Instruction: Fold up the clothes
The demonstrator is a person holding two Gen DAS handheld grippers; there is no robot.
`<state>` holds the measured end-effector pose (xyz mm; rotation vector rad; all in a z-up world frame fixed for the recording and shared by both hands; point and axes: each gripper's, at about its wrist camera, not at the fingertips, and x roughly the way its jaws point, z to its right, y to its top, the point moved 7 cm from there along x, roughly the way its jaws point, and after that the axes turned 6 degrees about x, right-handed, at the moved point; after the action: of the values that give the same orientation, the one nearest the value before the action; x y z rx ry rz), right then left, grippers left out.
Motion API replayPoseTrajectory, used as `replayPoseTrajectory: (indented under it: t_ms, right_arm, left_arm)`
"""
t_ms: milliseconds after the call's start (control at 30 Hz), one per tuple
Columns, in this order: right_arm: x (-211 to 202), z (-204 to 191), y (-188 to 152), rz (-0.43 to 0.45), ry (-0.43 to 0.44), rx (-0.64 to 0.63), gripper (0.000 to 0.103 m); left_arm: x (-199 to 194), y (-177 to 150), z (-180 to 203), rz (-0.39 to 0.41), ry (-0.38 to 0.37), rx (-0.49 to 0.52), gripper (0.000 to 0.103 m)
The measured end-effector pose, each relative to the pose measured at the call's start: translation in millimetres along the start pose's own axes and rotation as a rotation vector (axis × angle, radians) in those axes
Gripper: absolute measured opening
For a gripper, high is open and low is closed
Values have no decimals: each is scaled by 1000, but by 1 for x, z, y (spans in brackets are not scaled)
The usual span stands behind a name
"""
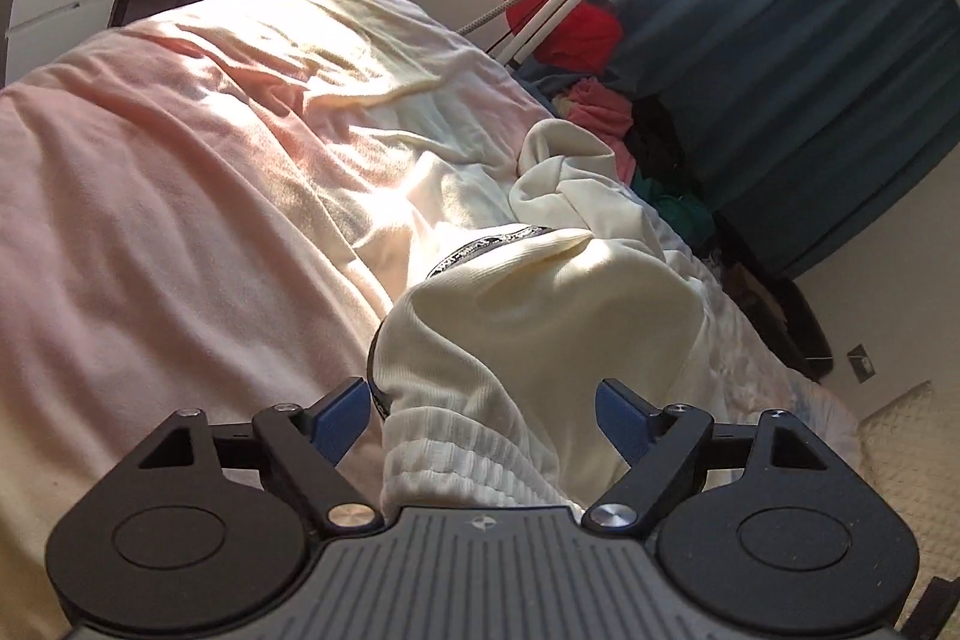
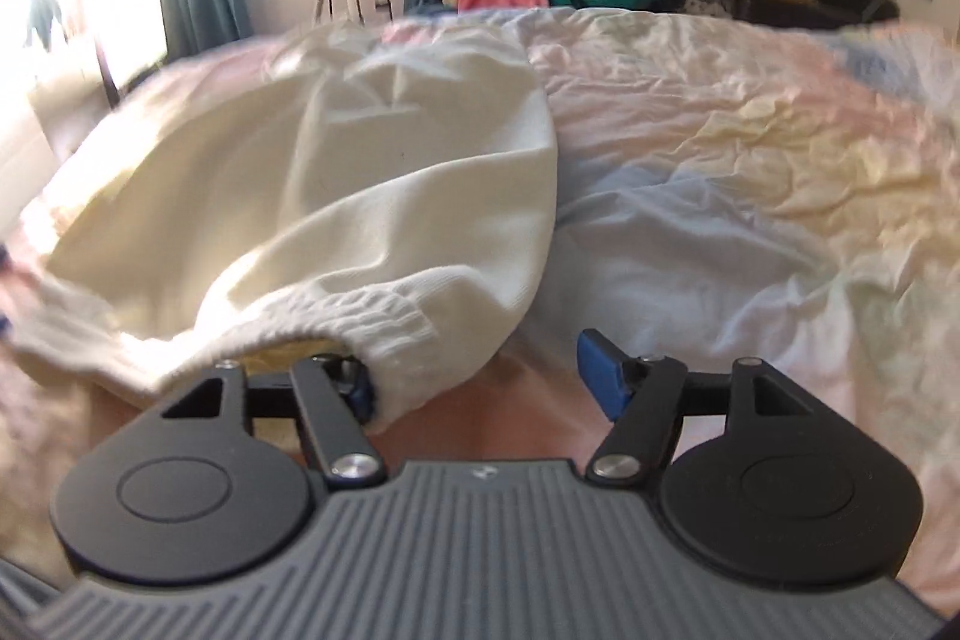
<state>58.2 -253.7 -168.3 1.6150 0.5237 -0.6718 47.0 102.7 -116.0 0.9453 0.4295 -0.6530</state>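
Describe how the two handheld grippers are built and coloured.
Both look alike. The left gripper and right gripper each have a grey ribbed body with a small round emblem, two black round discs at the sides, black link arms joined by silver screws, and blue fingers. No cables, hands or sleeves show.

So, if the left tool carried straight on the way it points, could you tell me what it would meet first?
The cream garment: its ribbed hem already lies between the open left tool fingers, bunched ahead on the bed.
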Motion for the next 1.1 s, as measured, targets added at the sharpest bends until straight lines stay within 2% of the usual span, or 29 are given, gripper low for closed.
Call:
replayPoseTrajectory:
  t_ms: [100,200,267,367,467,533,767,1067,1100]
  right_arm:
    - [26,-20,-15,-33,-133,-246,68]
    - [49,-40,-28,-58,-259,-484,69]
    - [45,-49,-28,-8,-282,-564,69]
    - [26,-54,-17,89,-241,-556,70]
    - [6,-52,-3,177,-195,-476,70]
    - [1,-50,3,168,-130,-404,70]
    - [6,-30,-6,-45,234,-4,71]
    - [-16,39,9,-34,428,565,72]
    - [-15,47,9,-42,420,614,72]
  left_arm:
    - [18,-6,-3,-46,30,-11,84]
    - [30,-12,-2,-75,77,49,84]
    - [33,-15,-1,-84,85,76,84]
    - [37,-19,-2,-102,77,64,84]
    - [37,-20,-1,-99,63,52,84]
    - [37,-21,1,-95,55,56,84]
    - [42,-24,-5,-116,32,-4,82]
    - [47,-33,-15,-147,-13,-108,69]
    - [47,-34,-16,-149,-17,-116,68]
